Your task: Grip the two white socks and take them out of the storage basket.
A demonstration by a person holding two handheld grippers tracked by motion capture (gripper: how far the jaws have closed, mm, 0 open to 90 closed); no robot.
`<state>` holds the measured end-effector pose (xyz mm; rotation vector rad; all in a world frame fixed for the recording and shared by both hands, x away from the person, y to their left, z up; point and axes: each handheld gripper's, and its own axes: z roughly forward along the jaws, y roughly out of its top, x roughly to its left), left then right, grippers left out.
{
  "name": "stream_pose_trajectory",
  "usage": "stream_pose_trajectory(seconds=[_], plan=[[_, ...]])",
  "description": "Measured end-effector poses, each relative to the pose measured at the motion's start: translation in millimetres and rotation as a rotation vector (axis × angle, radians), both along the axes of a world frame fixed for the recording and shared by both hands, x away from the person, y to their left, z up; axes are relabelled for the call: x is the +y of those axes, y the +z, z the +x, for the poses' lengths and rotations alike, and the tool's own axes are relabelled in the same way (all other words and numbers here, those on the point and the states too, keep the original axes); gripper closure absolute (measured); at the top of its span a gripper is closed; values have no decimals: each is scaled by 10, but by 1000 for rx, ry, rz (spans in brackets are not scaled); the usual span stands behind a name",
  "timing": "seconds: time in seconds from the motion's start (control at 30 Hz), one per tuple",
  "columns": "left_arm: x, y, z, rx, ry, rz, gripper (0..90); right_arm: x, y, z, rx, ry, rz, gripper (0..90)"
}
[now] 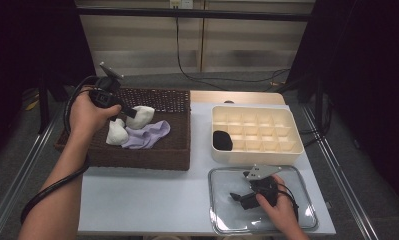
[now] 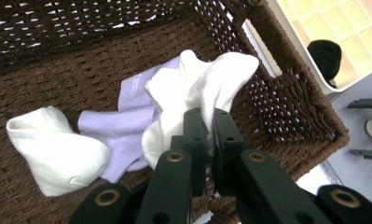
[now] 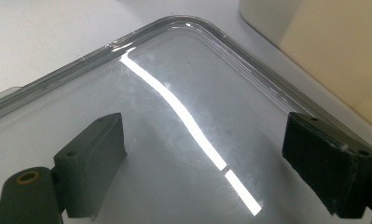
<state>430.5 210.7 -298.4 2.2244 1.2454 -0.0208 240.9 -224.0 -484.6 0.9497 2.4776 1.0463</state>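
Sorting of socks from basket to divided box, early stage. At upper left of the high view, the left gripper [image 1: 128, 113] reaches into the wicker basket [image 1: 137, 157]; in the left gripper view its jaws are clamped on a fold of a white sock [image 2: 207, 88], which hangs from them at centre frame, above the basket floor. A second white sock [image 2: 53, 147] lies at lower left of that view, and a lilac sock [image 2: 116, 123] lies between the two, partly under the held one. At centre right of the high view, the cream box [image 1: 292, 150] holds one black sock [image 1: 222, 140] in its lower-left compartment; the other compartments appear empty. At lower right, the right gripper [image 1: 237, 196] rests over the clear lid [image 1: 307, 220] on the table [image 1: 147, 200]; in the right gripper view its jaws stand wide apart with nothing between them.

Judged progress: one sock placed, one gripped but not yet out of the basket, two left to fetch. The lid presumably goes on last.
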Motion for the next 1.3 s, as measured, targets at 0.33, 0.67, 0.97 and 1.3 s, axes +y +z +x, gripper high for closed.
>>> stream_pose_trajectory(seconds=[0.33,0.67,0.97,1.3], plan=[[-2,61,-89,-10,-13,-10,860,0,0,0,0,0,0,125],[24,103,-175,-1,-27,-11,860,0,0,0,0,0,0,125],[-17,170,-270,-11,-55,-12,860,0,0,0,-1,0,0,125],[-55,226,-358,-10,-92,-21,860,1,0,0,0,0,-1,124]])
